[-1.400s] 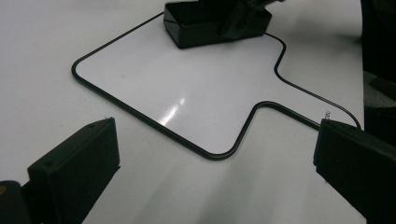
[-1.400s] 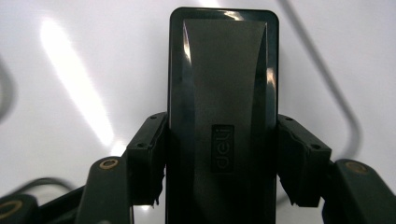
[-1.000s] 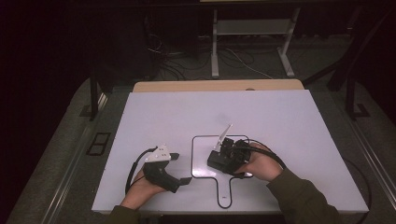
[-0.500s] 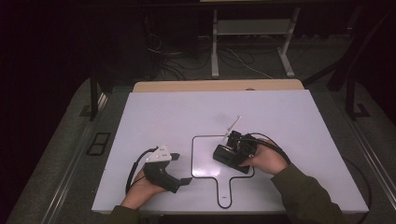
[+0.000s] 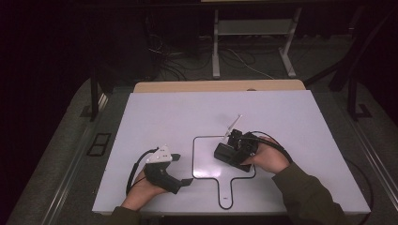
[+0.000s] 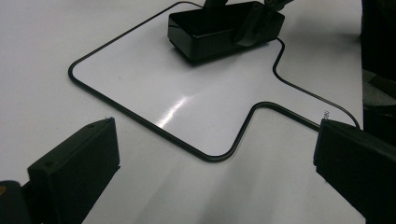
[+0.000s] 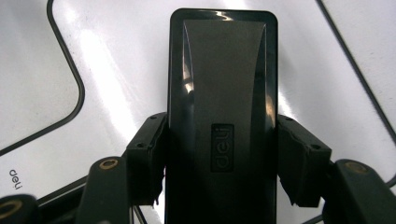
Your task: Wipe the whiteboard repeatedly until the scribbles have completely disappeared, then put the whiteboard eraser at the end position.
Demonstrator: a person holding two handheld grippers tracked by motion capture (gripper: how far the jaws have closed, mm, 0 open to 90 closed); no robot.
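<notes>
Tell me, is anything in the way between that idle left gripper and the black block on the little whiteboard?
Nothing visible is. The left gripper has open jaws, and bare whiteboard lies between them and the black block. The right gripper is clamped on that block's sides.

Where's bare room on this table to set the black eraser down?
The widest bare patch is the far half of the white table, beyond the paddle-shaped whiteboard. The board's near left part is free too. It is crowded at the board's right edge, where the right gripper clamps the black eraser, and around the left gripper.
</notes>
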